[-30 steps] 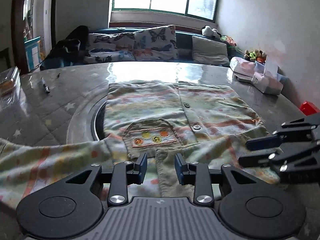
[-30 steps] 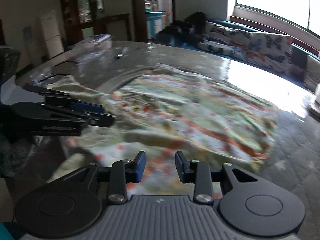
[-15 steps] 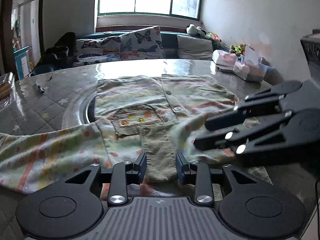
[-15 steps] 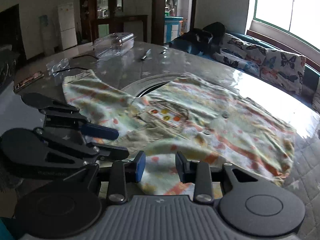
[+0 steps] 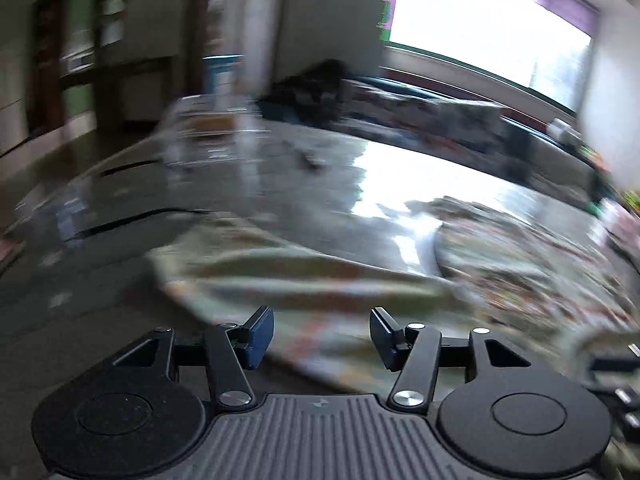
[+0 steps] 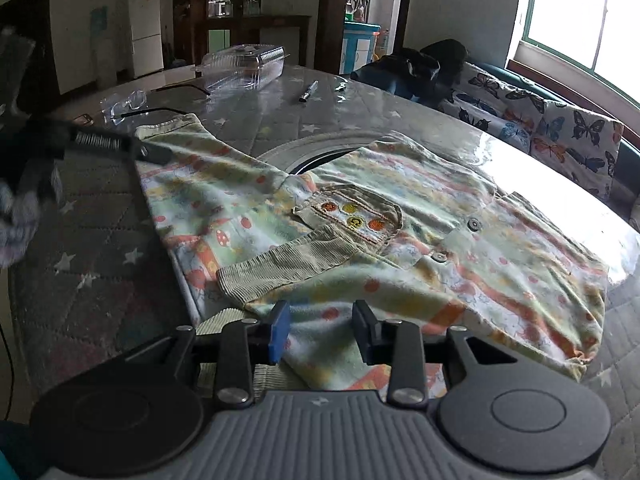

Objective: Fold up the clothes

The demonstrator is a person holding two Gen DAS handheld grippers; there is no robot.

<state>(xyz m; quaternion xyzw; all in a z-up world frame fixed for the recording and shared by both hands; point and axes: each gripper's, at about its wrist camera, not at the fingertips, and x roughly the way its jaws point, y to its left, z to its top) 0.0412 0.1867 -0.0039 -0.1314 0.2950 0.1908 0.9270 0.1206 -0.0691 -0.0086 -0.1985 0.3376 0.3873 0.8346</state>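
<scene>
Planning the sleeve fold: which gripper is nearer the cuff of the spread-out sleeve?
Left. The left gripper hovers at the cuff of the sleeve, jaws open. The right gripper sits open over the shirt hem, farther away.

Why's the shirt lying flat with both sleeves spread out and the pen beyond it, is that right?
Not quite. One sleeve is folded across the shirt front, its cuff near the hem; only the other sleeve is spread out. The right wrist view shows it. The pen does lie beyond the shirt.
</scene>
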